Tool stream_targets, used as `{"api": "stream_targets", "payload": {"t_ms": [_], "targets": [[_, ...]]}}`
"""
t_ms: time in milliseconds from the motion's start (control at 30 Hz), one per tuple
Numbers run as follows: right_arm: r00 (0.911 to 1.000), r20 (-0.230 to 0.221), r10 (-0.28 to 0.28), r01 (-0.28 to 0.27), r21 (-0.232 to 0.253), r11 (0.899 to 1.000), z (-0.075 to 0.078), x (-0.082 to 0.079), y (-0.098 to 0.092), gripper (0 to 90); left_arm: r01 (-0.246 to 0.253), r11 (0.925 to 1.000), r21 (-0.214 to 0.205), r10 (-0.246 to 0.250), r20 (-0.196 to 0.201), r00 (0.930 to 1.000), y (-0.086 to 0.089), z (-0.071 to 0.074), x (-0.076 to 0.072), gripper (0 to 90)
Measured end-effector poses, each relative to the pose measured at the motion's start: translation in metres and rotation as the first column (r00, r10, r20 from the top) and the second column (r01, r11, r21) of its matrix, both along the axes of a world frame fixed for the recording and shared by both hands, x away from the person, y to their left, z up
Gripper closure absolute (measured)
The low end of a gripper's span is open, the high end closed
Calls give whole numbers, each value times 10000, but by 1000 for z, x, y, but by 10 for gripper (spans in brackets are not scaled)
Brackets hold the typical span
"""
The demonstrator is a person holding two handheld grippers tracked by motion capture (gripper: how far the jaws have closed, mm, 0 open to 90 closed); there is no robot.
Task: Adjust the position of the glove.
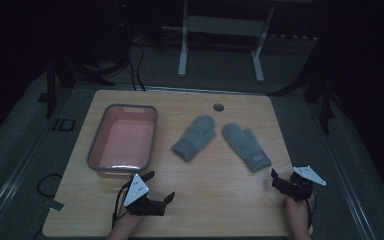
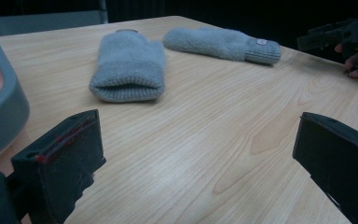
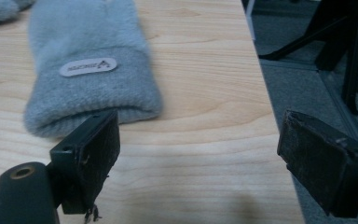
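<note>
Right gripper (image 1: 286, 183), jaws wide and empty, sits lower right, just below the right mitten's (image 1: 246, 146) cuff, mitten slanting up-left.

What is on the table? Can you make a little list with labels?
table: light wood
bin: pink inside, grey rim, at the left, nothing in it
left mitten: grey, lying flat mid-table
right mitten: grey, with a small label on its cuff, lying flat beside the other, apart from it
left gripper: open, holding nothing, near the bin's front
right gripper: open, holding nothing, close to the labelled mitten's cuff
</note>
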State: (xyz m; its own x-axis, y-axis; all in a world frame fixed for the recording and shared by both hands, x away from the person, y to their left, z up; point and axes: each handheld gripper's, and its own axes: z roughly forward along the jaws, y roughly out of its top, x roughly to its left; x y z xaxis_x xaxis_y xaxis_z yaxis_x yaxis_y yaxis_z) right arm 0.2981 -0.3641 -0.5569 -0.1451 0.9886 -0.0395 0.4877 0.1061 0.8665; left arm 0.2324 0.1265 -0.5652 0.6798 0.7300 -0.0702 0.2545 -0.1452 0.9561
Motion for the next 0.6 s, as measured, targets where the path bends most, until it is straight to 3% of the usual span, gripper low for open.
{"api": "stream_targets", "payload": {"t_ms": [100,200,267,367,500,600], "targets": [[9996,-100,265,-264,114,9996,3,-3,1,138,100,9999,-109,-99,31,9999,-1,0,-1,20],[9951,71,985,-984,-111,9951,7,-4,5,138,256,9986,-469,-253,82,9996,-1,1,-2,20],[9893,-99,1459,-1457,128,9892,10,-1,7,137,312,9986,-431,-308,89,9995,-2,1,-2,20],[9838,-320,1762,-1759,98,9844,17,4,11,138,357,9989,-312,-353,157,9993,-3,1,-3,20],[9744,-629,2160,-2129,526,9757,33,14,17,138,608,9958,-680,-604,88,9981,-3,1,-3,20],[9544,-982,2818,-2768,620,9589,47,26,24,138,697,9959,-581,-691,108,9975,-4,1,-3,20]]}}
